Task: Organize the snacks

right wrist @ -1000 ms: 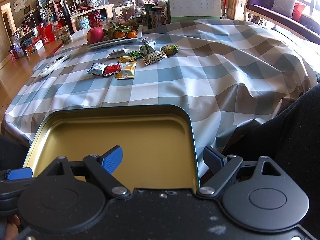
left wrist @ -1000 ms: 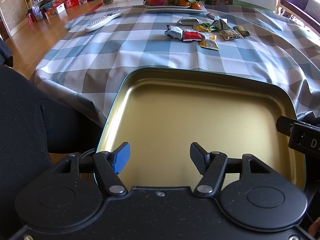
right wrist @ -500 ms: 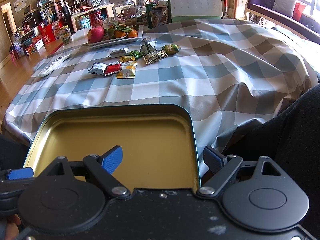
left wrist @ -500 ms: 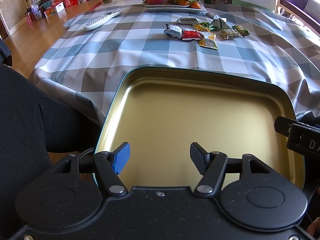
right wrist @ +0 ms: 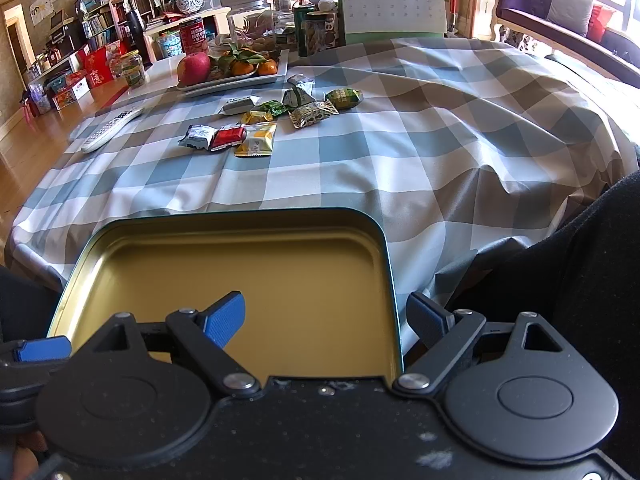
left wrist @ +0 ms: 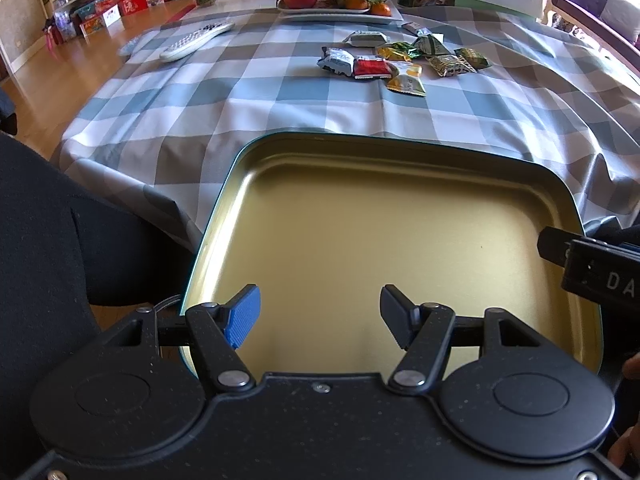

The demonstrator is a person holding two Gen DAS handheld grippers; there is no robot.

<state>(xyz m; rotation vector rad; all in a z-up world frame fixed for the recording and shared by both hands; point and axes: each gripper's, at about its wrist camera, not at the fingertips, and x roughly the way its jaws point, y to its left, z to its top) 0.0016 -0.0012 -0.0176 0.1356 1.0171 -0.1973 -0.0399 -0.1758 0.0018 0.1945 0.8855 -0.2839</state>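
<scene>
Calendar [right wrist: 392,2] reads "02"; yellow packet [right wrist: 256,142] "PA"

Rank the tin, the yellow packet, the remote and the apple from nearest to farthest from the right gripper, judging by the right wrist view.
1. Tin, directly under the right gripper.
2. Yellow packet, mid-table, nearest of the snack cluster.
3. Remote, farther left on the cloth.
4. Apple, on the plate at the far edge.

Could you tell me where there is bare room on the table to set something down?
The checked tablecloth lies bare between the tin and the snack packets, and across the whole stretch right of them. It is crowded behind the packets, around the fruit plate and jars. The remote takes the left edge.
</scene>
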